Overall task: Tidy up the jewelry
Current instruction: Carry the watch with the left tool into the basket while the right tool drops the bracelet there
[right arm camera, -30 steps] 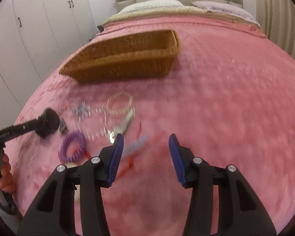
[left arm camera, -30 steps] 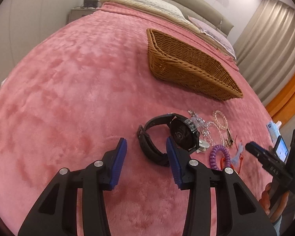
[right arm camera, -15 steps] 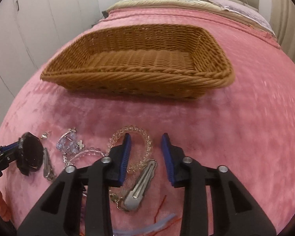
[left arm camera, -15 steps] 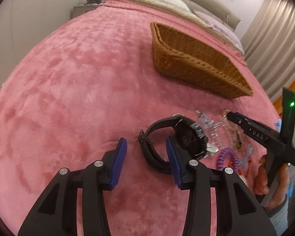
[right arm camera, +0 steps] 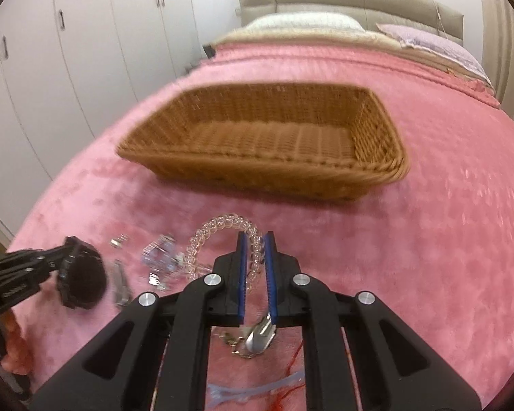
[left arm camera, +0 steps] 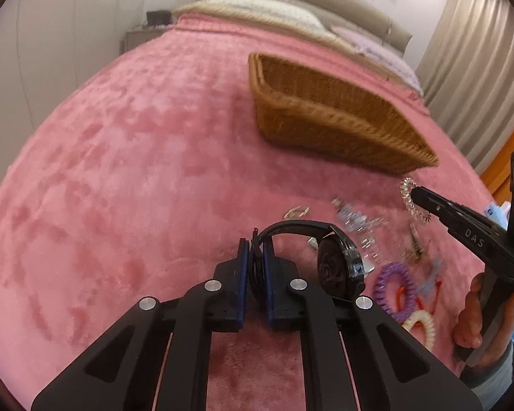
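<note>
Since 0.5 s ago both grippers have closed. Pink blanket [left arm camera: 126, 157] fills frame; wicker basket [right arm camera: 270, 137] upper centre, w/ nothing seen inside. Left gripper [left arm camera: 256, 257], lower centre, pinches strap of black watch [left arm camera: 335, 263]. Right gripper [right arm camera: 256, 260] clamped on clear bead bracelet [right arm camera: 219, 229], lifted. Purple coil tie [left arm camera: 394, 287] lower right.

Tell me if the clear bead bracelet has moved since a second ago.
Yes. The right tool is shut on the clear bead bracelet and has lifted it toward the wicker basket.
</note>
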The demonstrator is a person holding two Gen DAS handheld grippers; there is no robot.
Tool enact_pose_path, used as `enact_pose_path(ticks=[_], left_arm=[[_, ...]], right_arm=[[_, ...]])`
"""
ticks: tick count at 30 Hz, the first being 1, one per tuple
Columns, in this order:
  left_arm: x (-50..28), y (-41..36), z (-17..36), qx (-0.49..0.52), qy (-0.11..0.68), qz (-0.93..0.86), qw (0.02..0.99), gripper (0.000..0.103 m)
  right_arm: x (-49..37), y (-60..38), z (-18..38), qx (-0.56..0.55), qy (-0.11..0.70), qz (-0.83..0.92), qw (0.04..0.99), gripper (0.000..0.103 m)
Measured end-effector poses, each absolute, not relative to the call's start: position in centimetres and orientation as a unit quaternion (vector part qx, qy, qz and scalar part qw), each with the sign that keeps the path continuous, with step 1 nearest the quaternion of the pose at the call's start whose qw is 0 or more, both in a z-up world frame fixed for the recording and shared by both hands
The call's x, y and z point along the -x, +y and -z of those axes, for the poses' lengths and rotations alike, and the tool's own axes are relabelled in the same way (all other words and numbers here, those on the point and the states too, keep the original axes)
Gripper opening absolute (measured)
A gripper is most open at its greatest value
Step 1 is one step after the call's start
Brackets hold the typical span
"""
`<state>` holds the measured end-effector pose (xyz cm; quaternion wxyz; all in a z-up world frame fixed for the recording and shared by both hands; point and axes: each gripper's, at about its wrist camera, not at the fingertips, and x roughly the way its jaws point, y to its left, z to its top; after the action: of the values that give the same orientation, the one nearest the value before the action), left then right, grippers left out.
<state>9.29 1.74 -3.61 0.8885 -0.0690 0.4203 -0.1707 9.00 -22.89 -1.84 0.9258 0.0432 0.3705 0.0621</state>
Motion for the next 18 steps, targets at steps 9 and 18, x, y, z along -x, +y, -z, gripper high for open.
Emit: enact_pose_path(ticks=[9,18], left_arm=[[-10.9,0.0,-4.6,0.079,0.316,0.204,0.923,0.006],[-18.7,-5.5,-6.5,0.070,0.295,0.197,0.932,0.006]], right_arm=[[-8.7,-23.7,-5.6,-0.054,0.285,-0.066,0.955,0.008],[-16.5,-25.2,-7.2,-0.028,0.279,0.007,0.960,0.008]])
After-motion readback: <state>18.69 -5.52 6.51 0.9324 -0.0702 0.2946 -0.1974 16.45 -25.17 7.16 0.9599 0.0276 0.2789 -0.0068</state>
